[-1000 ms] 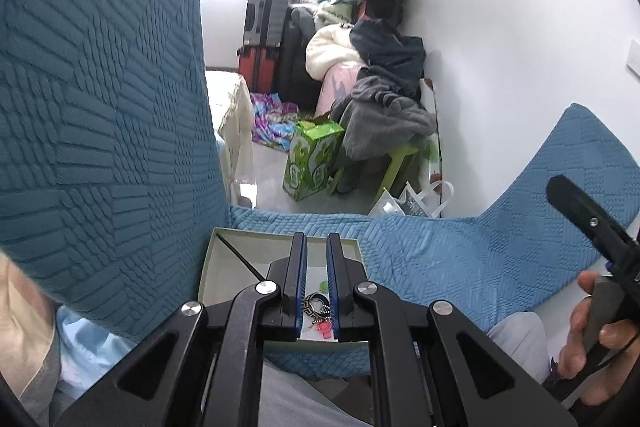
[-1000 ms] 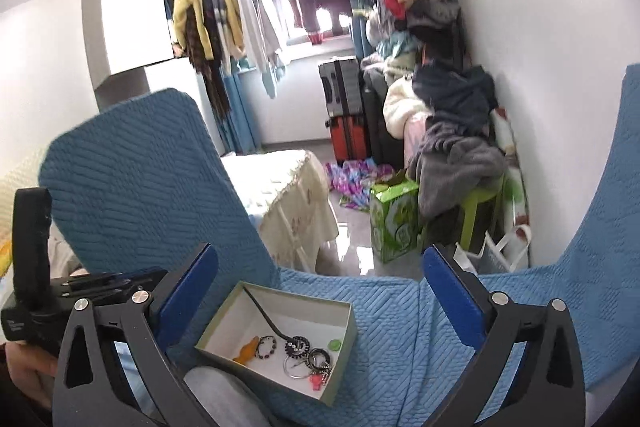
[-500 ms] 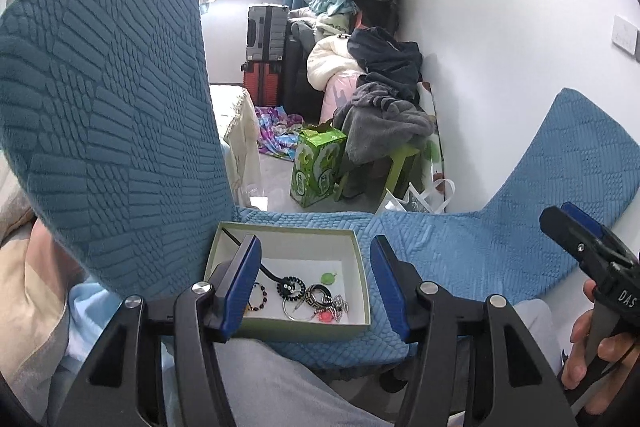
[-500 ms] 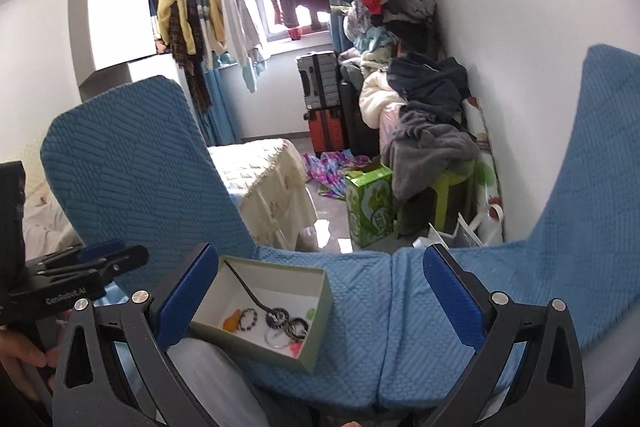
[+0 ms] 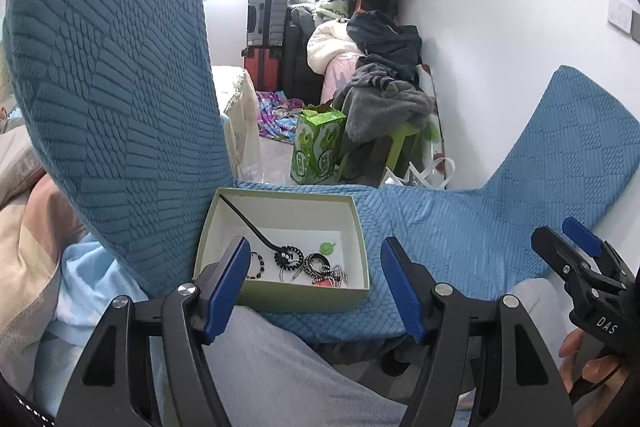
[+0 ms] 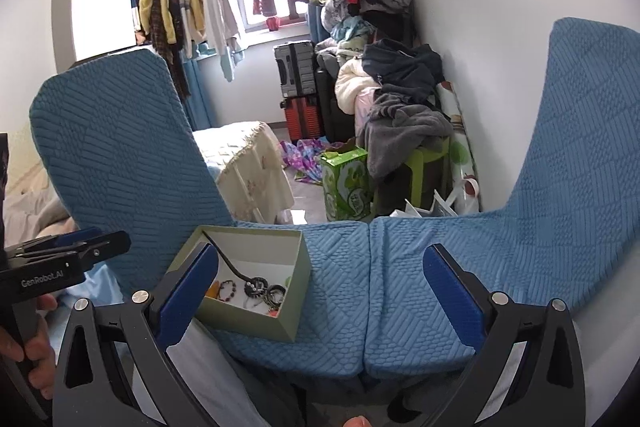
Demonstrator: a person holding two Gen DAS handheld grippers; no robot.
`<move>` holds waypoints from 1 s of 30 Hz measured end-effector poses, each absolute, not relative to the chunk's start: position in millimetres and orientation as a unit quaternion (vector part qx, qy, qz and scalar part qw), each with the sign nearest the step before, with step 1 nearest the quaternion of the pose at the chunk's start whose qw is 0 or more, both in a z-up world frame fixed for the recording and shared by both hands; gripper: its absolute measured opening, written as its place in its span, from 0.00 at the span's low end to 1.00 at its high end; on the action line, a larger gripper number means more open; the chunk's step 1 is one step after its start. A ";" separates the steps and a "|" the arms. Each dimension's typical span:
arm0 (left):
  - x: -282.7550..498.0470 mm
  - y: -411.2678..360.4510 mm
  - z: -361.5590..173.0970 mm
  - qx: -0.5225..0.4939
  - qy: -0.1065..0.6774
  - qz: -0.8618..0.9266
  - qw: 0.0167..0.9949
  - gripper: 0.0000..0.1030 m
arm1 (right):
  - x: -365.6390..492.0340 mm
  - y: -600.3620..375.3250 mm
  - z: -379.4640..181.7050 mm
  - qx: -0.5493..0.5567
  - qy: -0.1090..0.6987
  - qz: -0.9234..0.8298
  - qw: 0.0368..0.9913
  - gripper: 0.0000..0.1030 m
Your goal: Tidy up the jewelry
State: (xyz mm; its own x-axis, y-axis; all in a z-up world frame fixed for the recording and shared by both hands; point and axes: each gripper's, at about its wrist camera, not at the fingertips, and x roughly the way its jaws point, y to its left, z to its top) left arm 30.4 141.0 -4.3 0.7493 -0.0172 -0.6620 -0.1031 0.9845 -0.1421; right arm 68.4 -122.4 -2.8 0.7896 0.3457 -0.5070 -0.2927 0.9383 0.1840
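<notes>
A pale green open box (image 5: 304,301) sits on the blue seat cushion (image 5: 440,227), against the left chair back. It holds a black hair stick (image 5: 250,223), a beaded bracelet (image 5: 258,265), black rings (image 5: 316,263), a green pendant (image 5: 328,247) and a small chain (image 5: 336,273). My left gripper (image 5: 312,287) is open, empty, just in front of the box. My right gripper (image 6: 320,291) is open and empty, to the right of the box (image 6: 260,323); it also shows at the right edge of the left wrist view (image 5: 576,259).
Two blue chair backs (image 6: 112,147) (image 6: 580,147) stand left and right of the seat. Beyond the seat edge lie a green carton (image 6: 346,183), a green stool with clothes (image 6: 404,131), suitcases (image 6: 296,83) and a bed (image 6: 248,155). A grey-clad leg (image 5: 280,367) lies under my grippers.
My left gripper opened from shut and drew back from inside the box. The right gripper shifted right, staying open.
</notes>
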 end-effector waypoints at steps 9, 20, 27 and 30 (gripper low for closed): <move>24.4 143.2 -17.1 -0.088 0.364 0.028 0.927 0.71 | 57.9 -126.3 -17.1 0.052 0.278 0.148 0.948 1.00; 25.2 140.2 -22.0 -0.084 0.365 0.038 0.926 0.71 | 58.7 -124.2 -32.5 0.061 0.297 0.149 0.941 1.00; 26.0 144.1 -29.9 -0.087 0.370 0.044 0.924 0.71 | 56.4 -123.9 -39.3 0.058 0.297 0.144 0.942 1.00; 26.8 144.2 -34.4 -0.089 0.376 0.044 0.921 0.71 | 57.2 -121.7 -43.4 0.056 0.303 0.144 0.940 1.00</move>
State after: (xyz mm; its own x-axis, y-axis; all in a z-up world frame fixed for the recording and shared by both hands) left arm 26.8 144.2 -34.4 0.7135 0.0135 -0.7006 -0.1478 0.9802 -0.1317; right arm 57.2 -121.7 -43.4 0.7749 0.3039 -0.5541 -0.2364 0.9525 0.1918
